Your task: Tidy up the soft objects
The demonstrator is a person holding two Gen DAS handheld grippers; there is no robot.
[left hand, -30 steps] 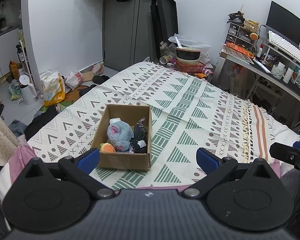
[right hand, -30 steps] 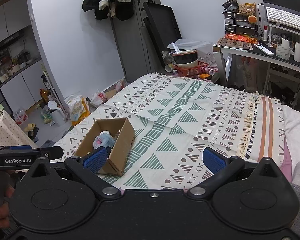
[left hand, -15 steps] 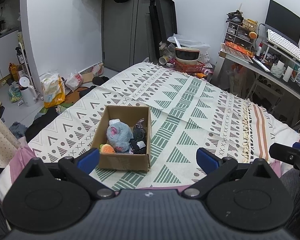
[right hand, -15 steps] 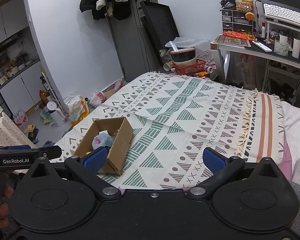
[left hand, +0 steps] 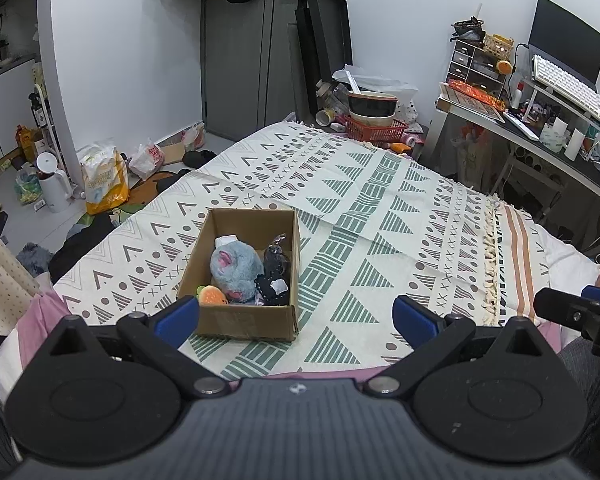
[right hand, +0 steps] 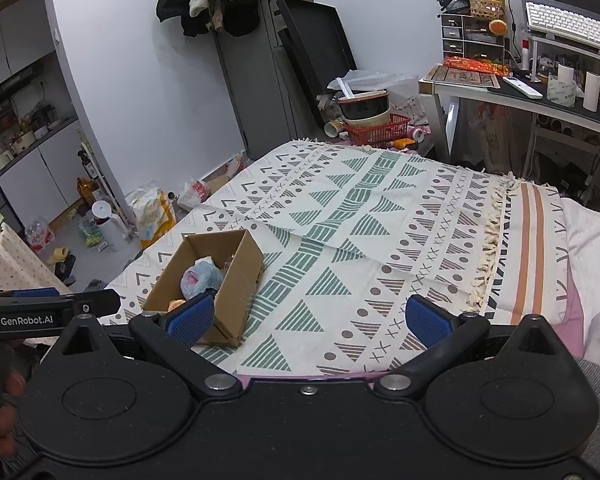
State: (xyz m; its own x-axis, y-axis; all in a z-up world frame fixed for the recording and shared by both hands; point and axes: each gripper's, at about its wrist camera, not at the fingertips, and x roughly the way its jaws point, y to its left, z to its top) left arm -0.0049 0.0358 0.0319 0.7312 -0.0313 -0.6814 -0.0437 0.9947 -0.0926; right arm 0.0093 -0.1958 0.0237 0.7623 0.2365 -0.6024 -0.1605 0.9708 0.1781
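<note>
An open cardboard box (left hand: 250,216) (right hand: 240,268) sits on the patterned bedspread (left hand: 380,216) near its front left part. Inside lie a blue-grey plush (left hand: 232,266) (right hand: 199,276), a small orange plush (left hand: 213,295) and a black soft item (left hand: 277,272). My left gripper (left hand: 296,318) hovers over the bed's near edge, open and empty, with its left fingertip beside the box's front corner. My right gripper (right hand: 308,320) is also open and empty, to the right of the box. Each gripper's body shows at the edge of the other's view.
Bags (left hand: 104,180), a white kettle (left hand: 54,188) and clothes litter the floor left of the bed. Beyond the far end stand a red basket with bowls (left hand: 374,120) and leaning black panels. A cluttered desk (left hand: 540,128) with a keyboard runs along the right.
Both grippers have drifted slightly upward and back; the view has shifted a little. Both stay open, and the box and its contents have not moved.
</note>
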